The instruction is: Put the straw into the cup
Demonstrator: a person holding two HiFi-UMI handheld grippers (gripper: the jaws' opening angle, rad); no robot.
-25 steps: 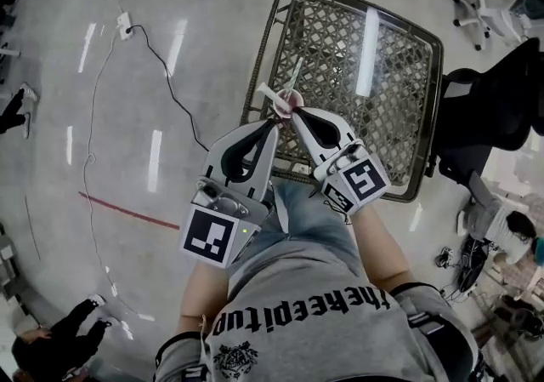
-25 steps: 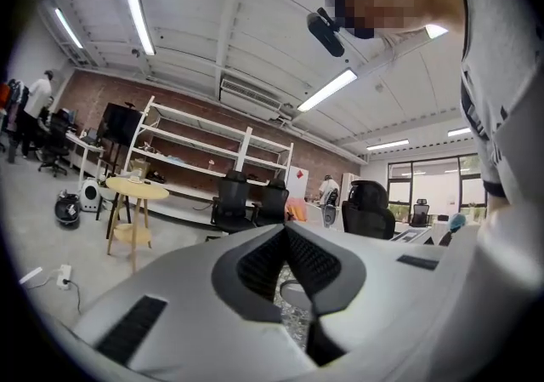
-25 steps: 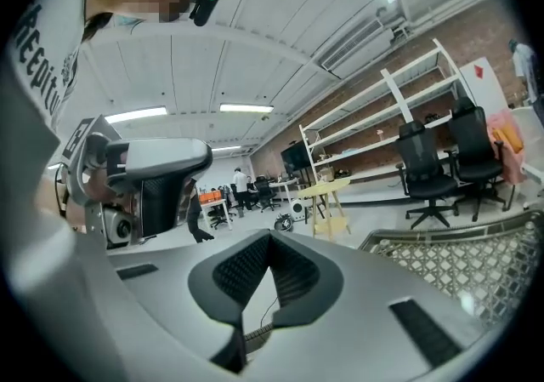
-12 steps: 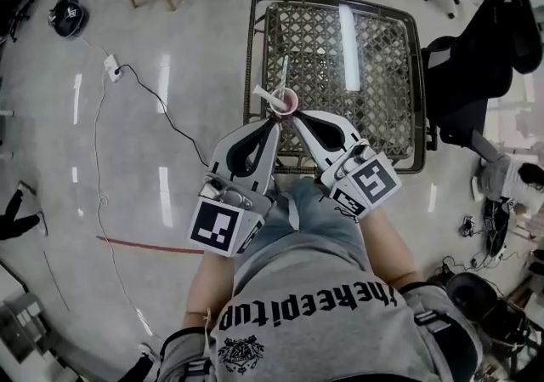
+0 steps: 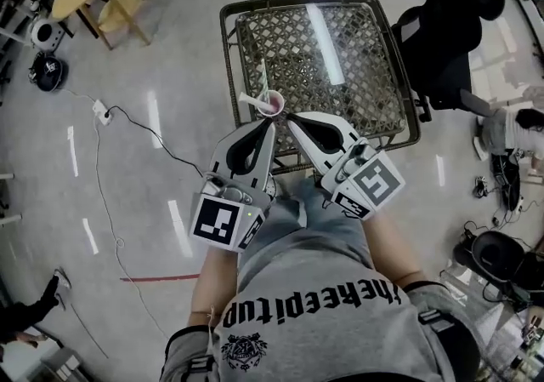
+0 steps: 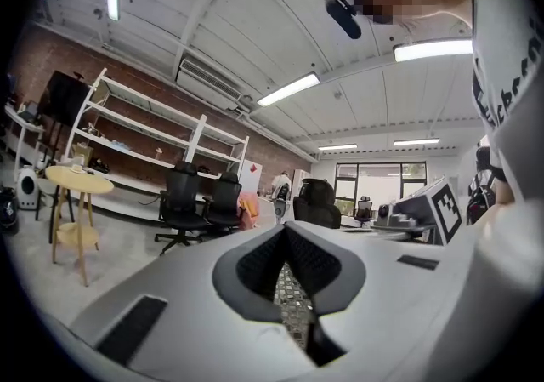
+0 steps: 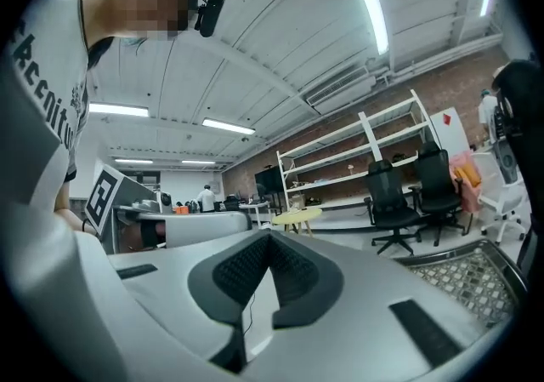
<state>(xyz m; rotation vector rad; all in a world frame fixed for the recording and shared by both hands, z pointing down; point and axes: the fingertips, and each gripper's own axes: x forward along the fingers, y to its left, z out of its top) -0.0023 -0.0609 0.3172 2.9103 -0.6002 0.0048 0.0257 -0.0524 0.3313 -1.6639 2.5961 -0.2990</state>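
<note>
Left hand-held gripper [image 5: 271, 122] and right hand-held gripper [image 5: 289, 117] both have their jaws pressed together with nothing between them. Each gripper view shows only lattice or floor through the gap behind the tips. In the head view, at centre frame, the tips sit side by side just below the cup [image 5: 272, 104]. The cup stands near the left front edge of the bench [image 5: 374, 74]. The straw [image 5: 263, 74] rises from it, leaning toward the top of the frame. A white piece [image 5: 247, 99] pokes out at the cup's left rim, and I cannot tell what it is. I judge the straw already in. To finish well, I would hold both tips clear of the cup, back away level, and avoid brushing the straw, since so light a cup would tip easily.
</note>
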